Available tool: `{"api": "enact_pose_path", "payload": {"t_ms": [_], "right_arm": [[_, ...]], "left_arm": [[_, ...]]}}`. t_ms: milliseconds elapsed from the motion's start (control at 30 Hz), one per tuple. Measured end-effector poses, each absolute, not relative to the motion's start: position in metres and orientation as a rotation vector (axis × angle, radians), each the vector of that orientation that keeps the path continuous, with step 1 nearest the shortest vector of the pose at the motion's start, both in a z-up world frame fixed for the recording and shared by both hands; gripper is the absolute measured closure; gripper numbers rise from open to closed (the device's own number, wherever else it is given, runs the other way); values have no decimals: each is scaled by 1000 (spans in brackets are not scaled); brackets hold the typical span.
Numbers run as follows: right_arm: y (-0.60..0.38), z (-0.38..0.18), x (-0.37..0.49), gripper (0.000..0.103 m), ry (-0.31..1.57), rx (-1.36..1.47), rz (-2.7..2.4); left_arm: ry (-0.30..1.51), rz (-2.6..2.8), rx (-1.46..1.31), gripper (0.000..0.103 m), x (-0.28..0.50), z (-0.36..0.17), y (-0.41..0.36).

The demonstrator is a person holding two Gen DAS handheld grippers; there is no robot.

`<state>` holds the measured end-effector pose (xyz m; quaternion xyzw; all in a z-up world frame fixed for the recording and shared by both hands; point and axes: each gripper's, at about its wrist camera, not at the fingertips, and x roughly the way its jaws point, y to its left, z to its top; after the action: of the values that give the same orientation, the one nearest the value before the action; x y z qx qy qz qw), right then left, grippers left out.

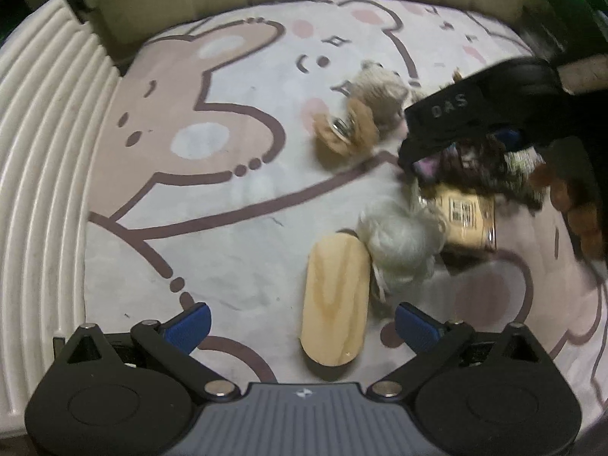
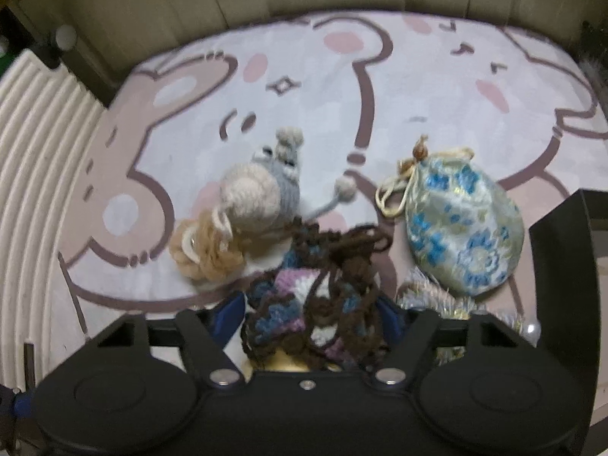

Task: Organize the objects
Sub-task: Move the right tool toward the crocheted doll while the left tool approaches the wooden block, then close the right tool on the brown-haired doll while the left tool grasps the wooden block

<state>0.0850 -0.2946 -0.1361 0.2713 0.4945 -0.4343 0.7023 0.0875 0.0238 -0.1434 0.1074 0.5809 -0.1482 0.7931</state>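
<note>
while my right fingers (image 2: 315,315) clench the brown crochet piece (image 2: 323,296), my left fingers (image 1: 302,323) hang released; toys on the mat (image 1: 228,209) still lie scattered.

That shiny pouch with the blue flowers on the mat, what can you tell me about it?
The pale, silky brocade drawstring pouch is woven with blue flowers and looks plump and full. It lies on its side on the cartoon-printed mat, its gathered mouth pointing up and left in the right wrist view, with a cream cord looped there and small brownish beads. Some fuzzy, glittery yarn lies at its lower edge. No fingers touch it.
</note>
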Motion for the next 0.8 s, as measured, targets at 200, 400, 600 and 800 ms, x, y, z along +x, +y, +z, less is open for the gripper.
{"api": "enact_pose_path", "payload": {"t_ms": [200,400,600,800], "right_arm": [[-300,-137,80,45,1102,652,-977],[-301,-134,79,58,1106,645,-981],[-302,-128,75,66,1096,642,-998],[-302,-123,70,71,1093,624,-1013]], "left_arm": [[1279,-364,240,24,89,-154,19],[1269,-449,293,46,93,-164,8],[1271,-466,301,54,97,-170,3],[1306,-475,301,54,100,-180,4]]}}
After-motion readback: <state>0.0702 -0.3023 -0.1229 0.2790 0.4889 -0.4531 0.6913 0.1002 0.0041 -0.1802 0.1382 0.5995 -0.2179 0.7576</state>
